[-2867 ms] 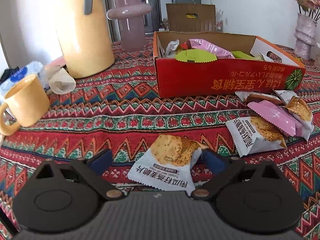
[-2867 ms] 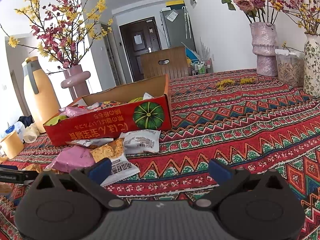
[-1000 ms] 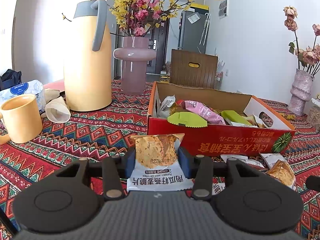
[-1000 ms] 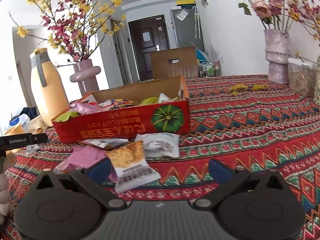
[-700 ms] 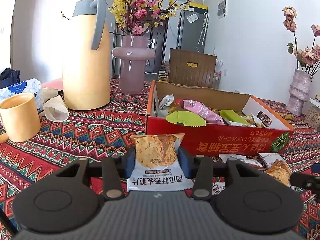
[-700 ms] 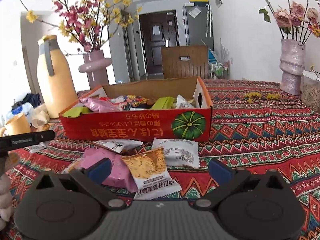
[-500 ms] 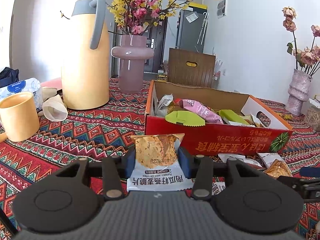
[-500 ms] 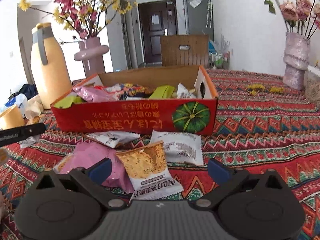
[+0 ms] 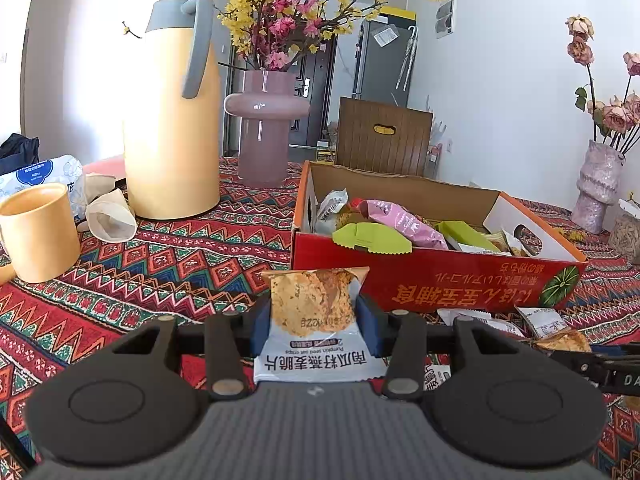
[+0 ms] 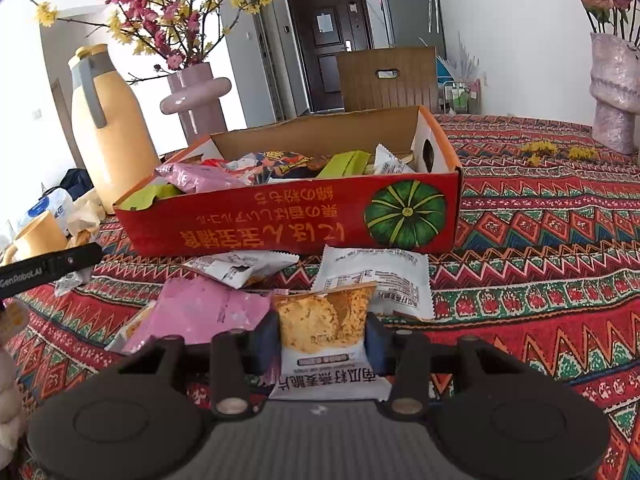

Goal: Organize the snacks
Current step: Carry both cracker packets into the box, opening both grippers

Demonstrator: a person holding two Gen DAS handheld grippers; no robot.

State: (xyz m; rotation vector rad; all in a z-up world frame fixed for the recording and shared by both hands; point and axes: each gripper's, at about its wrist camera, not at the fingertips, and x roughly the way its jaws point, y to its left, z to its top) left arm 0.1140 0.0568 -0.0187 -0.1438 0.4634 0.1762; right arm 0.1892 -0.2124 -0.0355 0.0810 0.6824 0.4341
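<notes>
Left gripper [image 9: 314, 322] jaws clamp one crisp packet [image 9: 316, 320]; right gripper [image 10: 322, 338] jaws just closed on another [image 10: 324, 332]

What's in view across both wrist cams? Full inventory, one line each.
box: one, red cardboard, open top, mid-table, full of snack packets
flask: one, yellow with grey handle, left of the box
vase: one, mauve, with pink and yellow blossoms, behind the flask
mug: one, yellow, far left
tablecloth: one, red patterned, covers the table
loose packets: at least four, white or pink, on the cloth in front of the box
pink packet: one, among them, left side
left tool: closed on a white cracker packet
right tool: jaws just closed in, pads against a like cracker packet
</notes>
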